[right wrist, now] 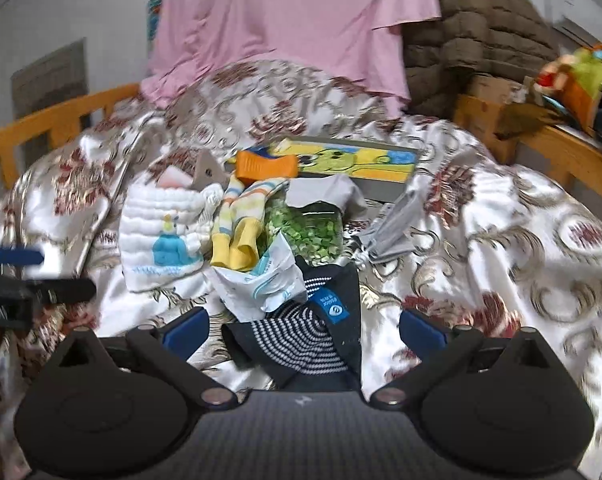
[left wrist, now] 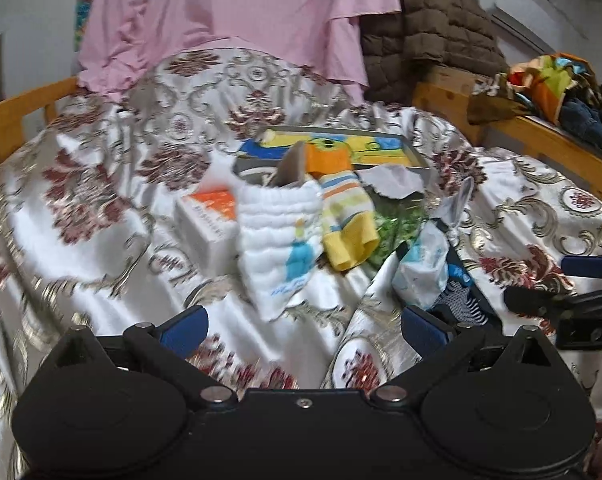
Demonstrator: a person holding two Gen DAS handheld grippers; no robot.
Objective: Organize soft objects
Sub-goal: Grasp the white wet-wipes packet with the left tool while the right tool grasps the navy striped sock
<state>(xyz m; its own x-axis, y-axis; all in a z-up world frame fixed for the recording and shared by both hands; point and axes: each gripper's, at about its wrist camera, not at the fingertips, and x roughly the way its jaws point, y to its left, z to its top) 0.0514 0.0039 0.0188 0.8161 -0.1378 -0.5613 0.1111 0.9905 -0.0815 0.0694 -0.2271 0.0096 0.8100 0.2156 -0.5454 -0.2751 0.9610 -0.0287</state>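
A heap of soft things lies on the floral satin bedspread (left wrist: 101, 184). In the left wrist view I see a white quilted cloth with a blue print (left wrist: 277, 236), a striped pair of socks with yellow cuffs (left wrist: 345, 224) and a white plastic packet (left wrist: 421, 268). My left gripper (left wrist: 305, 328) is open above bare spread, short of the cloth. In the right wrist view a navy striped sock with a blue label (right wrist: 301, 340) lies between the spread fingers of my open right gripper (right wrist: 304, 328). The quilted cloth (right wrist: 161, 232) and the striped socks (right wrist: 241, 220) lie beyond it.
A jar of green bits (right wrist: 313, 232), a grey cloth (right wrist: 329, 192), an orange item (right wrist: 265, 166) and a picture tray (right wrist: 341, 160) sit behind the heap. A white box (left wrist: 207, 216) lies left of the cloth. Wooden rails (left wrist: 17, 116) edge the bed; pink fabric (left wrist: 241, 12) hangs behind.
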